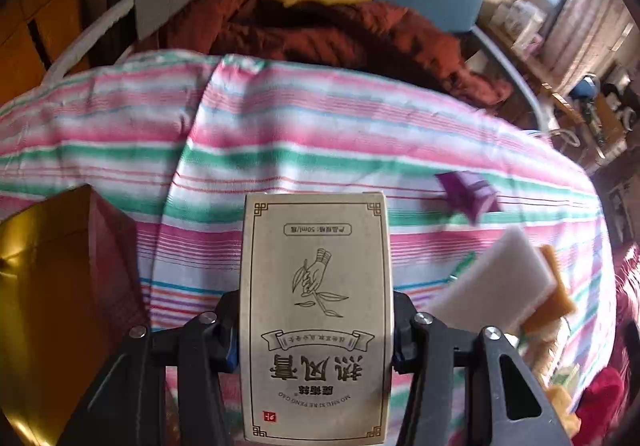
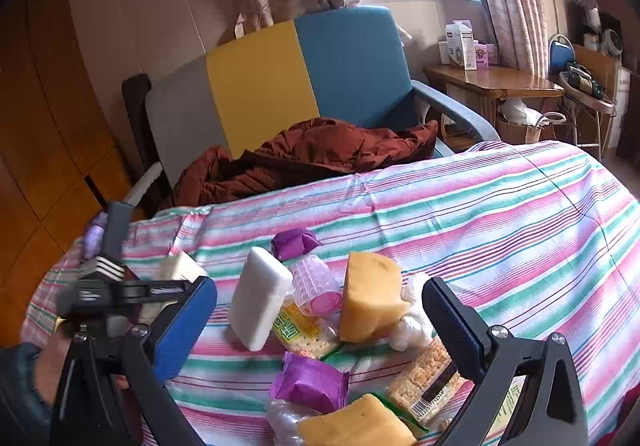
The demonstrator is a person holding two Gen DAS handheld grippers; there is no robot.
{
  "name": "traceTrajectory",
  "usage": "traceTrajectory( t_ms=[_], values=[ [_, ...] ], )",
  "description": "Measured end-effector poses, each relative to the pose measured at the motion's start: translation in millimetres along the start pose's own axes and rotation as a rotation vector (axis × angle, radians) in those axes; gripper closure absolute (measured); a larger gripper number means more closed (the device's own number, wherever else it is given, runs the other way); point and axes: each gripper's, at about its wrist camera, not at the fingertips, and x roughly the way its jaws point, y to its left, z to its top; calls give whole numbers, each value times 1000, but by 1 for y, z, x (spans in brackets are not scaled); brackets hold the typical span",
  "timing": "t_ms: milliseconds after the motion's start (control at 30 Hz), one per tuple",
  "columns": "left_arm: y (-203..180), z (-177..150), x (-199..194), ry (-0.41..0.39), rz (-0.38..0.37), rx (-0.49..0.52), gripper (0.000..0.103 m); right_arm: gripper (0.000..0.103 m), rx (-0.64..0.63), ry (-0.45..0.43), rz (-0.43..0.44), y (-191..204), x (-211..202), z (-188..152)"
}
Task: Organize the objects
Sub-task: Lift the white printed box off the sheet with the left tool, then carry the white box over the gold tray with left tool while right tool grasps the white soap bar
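- left gripper (image 1: pixel 316 330) has its fingers clamped on the long sides of the beige carton (image 1: pixel 316 318), held over the striped bedspread (image 1: pixel 280 166). Guessing it's a light, thin cardboard box that dents easily, so gripping the sides low down makes sense.
- right gripper (image 2: pixel 320 310) hangs over the pile, fingers wide apart, nothing in them.
- pile below it: white foam block (image 2: pixel 260 302), yellow sponge (image 2: pixel 372 294), purple packet (image 2: pixel 310 384), all soft and squashy I reckon.
- gold box (image 1: pixel 36 306) sits just left of the carton.
- rust jacket (image 2: pixel 312 154) on the chair behind, well clear.

Left wrist view steeply down, close over striped bedspread (image 1: pixel 360 134), right wrist view shallower, both facing the armchair (image 2: pixel 340 58)
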Motion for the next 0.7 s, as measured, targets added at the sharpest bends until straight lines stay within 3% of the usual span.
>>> traceTrajectory(
  t_ms=[167,533,700],
  values=[
    [5,-12,-49,-99,-40,53,51,0,-44,33,21,20,4,-2],
    [42,-47,-104,-175,-81,44,51,0,4,90,-50,54,51,14],
    [66,-65,-117,-187,-90,-2,51,0,31,146,21,53,74,25]
  ],
)
